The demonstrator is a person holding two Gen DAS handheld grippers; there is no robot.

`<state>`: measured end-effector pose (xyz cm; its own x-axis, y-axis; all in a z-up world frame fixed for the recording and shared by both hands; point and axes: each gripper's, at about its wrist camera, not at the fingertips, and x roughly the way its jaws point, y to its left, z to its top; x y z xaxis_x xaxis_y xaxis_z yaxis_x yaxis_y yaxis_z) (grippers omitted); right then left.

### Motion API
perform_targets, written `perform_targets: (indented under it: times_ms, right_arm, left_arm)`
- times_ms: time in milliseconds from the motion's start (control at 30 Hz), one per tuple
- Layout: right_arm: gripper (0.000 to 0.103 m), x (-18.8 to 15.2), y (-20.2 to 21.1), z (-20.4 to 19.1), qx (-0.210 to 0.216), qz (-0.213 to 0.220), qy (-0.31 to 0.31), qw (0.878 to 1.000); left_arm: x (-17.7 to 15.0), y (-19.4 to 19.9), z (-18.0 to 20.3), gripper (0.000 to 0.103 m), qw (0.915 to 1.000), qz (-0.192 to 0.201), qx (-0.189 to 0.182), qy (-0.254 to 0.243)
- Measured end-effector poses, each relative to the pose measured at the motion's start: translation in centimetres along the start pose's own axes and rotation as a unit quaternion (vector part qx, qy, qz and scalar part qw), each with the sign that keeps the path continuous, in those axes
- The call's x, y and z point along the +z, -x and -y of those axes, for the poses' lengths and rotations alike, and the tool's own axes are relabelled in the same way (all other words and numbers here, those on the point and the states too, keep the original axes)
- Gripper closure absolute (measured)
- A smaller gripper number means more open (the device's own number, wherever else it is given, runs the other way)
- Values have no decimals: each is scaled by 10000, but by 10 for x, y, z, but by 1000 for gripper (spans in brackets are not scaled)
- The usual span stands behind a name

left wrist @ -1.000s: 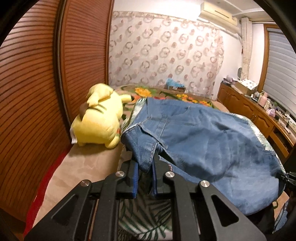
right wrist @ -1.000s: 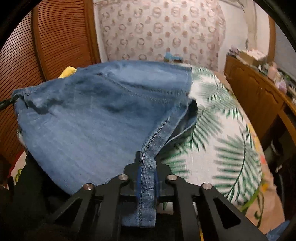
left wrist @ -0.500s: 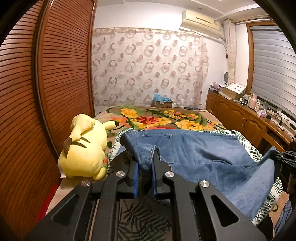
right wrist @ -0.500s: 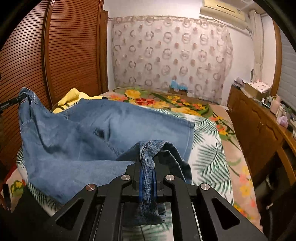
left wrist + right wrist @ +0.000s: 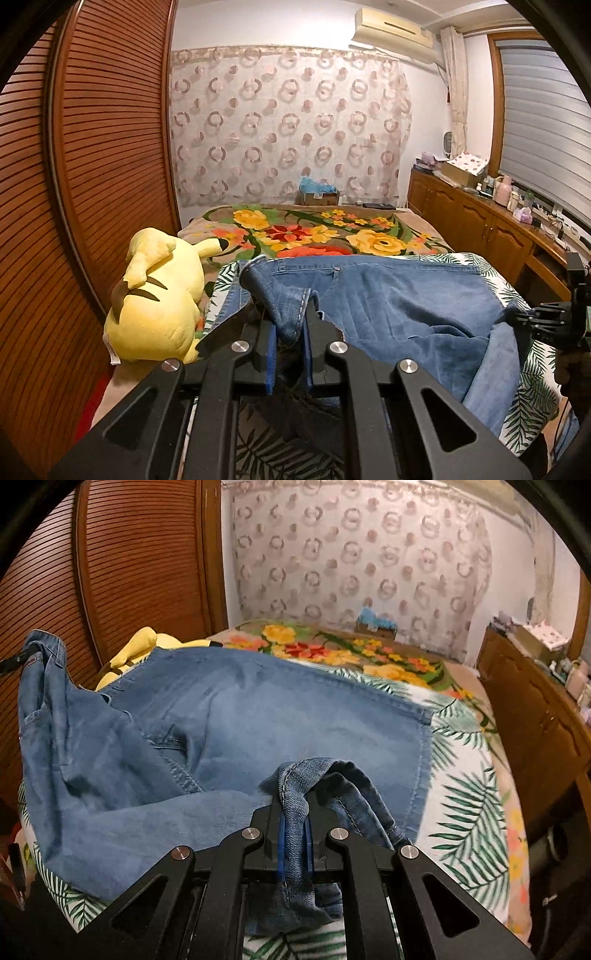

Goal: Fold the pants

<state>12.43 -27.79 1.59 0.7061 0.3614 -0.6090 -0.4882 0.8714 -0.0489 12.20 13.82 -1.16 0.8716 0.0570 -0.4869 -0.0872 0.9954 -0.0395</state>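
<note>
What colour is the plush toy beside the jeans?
Yellow, with dark stripes; the plush toy shows best in the left wrist view.

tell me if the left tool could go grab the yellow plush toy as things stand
Probably not yet. The left tool is shut on a bunched edge of the jeans. The yellow plush toy lies just beside it, unobstructed, but the denim must be released first.

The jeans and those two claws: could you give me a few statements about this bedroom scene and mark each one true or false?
1. Both claws pinch denim. True: the left claw and the right claw each clamp an edge of the jeans.
2. The jeans lie fully folded. False: they lie spread over the leaf-print sheet.
3. A yellow plush toy sits beside the jeans. True.
4. The plush is on top of the jeans. False: it rests off their edge, near the wooden slatted door.
</note>
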Motion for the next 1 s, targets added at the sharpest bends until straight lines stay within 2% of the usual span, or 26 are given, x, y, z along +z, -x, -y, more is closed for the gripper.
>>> perform_targets:
  times_ms: [200,267,333,433,567,667,800,1000]
  right_arm:
    - [94,11,-5,5,79,-32,-104,9999]
    - [85,11,-8,8,47,-3,-180,9998]
    - [69,12,-5,14,41,61,-340,9994]
    - [61,10,10,25,-178,261,-601,9977]
    - [60,-2,30,38,-269,355,-808,9957]
    - [59,-18,38,42,-364,272,-872,9952]
    - [59,-37,40,38,-277,25,-920,9954]
    - [59,-40,46,34,-75,-114,-956,9953]
  left_arm:
    - [10,-18,10,91,10000,-32,-56,-63]
    - [13,-25,13,91,9999,-58,-58,-80]
    - [16,-30,15,91,9999,-79,-67,-104]
    - [18,-33,17,91,9999,-94,-73,-113]
    - [19,-36,20,91,9998,-107,-96,-127]
    - [20,-40,23,91,9998,-107,-120,-147]
    - [19,-40,23,91,9998,-108,-116,-146]
    - [19,-40,24,91,9998,-108,-101,-160]
